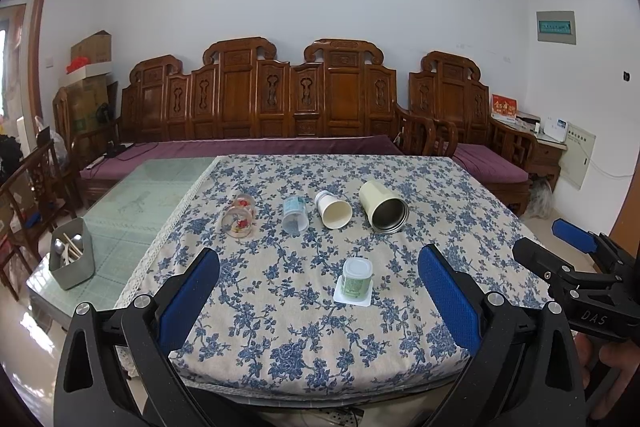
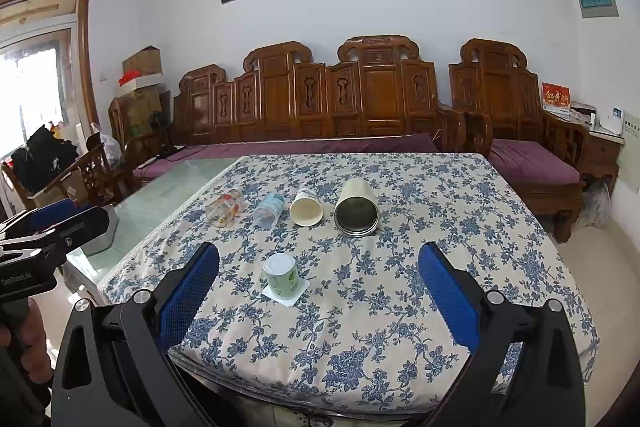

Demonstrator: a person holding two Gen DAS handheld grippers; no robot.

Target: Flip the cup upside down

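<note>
Here, what stands in front of me:

Left gripper: held low before the near edge of the table, jaws wide apart, nothing between the blue pads.
Right gripper: held just beside the left one, on its right; jaws also wide apart and empty.
Small green cup: stands upside down on the tablecloth, its white square rim flat on the cloth and its round white bottom up; nearest to both grippers, not touched by either.
Back row: four cups lie on their sides in a line across the middle of the cloth, mouths turned toward the grippers.
Glass cup: left end of the row, clear with red flowers.
Clear plastic cup: next, with a pale blue print.
Paper cup: white outside, cream inside, just beside the plastic one.
Metal tumbler: right end, cream wall, dark inside, the biggest of the four.
Grey holder: on the bare glass part of the table at the left, with spoons and chopsticks in it.
Behind: a carved wooden bench with purple cushions.
</note>
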